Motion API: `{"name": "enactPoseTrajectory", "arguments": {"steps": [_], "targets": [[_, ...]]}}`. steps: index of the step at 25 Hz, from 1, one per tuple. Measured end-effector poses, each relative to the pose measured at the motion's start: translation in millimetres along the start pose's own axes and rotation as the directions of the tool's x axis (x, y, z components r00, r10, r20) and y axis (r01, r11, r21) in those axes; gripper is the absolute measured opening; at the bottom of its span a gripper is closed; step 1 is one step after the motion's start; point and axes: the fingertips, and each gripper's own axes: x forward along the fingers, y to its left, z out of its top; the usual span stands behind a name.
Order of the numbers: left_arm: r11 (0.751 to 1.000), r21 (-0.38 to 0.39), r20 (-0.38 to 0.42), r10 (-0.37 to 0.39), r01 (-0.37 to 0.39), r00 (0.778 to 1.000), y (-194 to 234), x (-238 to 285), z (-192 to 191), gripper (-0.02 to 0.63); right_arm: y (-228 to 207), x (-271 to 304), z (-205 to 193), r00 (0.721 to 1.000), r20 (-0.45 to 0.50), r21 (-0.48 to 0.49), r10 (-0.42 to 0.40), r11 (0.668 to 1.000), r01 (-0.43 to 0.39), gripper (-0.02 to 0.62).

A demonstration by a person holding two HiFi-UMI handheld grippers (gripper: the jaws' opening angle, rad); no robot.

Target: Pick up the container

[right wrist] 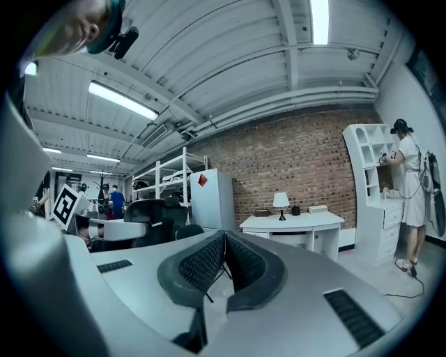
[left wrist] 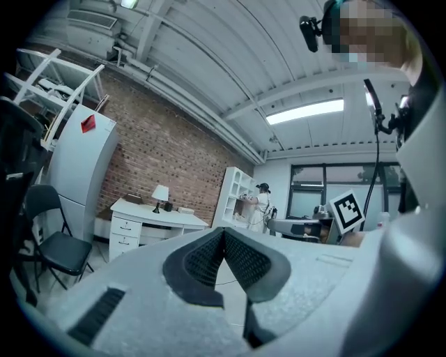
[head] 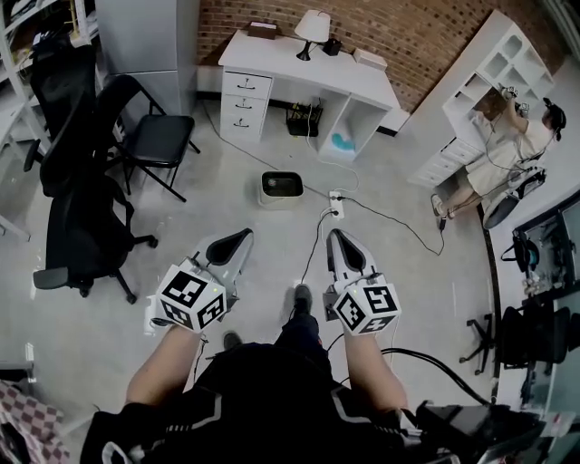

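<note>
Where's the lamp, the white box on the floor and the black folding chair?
lamp (head: 314, 25): head view, on its white shade.
white box (head: 281, 200): head view, on its front wall.
black folding chair (head: 161, 139): head view, on its seat.

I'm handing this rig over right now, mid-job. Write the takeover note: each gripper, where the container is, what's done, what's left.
Left gripper: shut, empty, pointing forward.
Right gripper: shut, empty, beside the left one.
Small white square container with a dark inside: standing on the grey floor, ahead of both grippers and apart from them, near a white power strip.
Done: nothing yet; the container is untouched.
Left: approach, open the jaws, grip the container, lift it.
</note>
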Motion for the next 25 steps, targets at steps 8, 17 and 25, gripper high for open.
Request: {"name": "enactPoseTrajectory", "arguments": {"steps": [8, 17, 25], "targets": [[0.997, -0.009, 0.0, 0.079, -0.079, 0.997, 43, 22, 5, 0.01, -13, 48, -12, 0.997, -0.032, 0.002, 0.073, 0.997, -0.073, 0.009], [0.991, -0.025, -0.034, 0.131, -0.131, 0.991, 76, 107, 1, 0.01, -86, 110, -14, 0.994, -0.037, 0.048, 0.104, 0.994, -0.102, 0.009], [0.991, -0.011, -0.054, 0.134, -0.134, 0.99, 83, 209, 2, 0.01, -175, 147, -15, 0.991, -0.05, 0.088, 0.127, 0.989, -0.123, 0.009]]}}
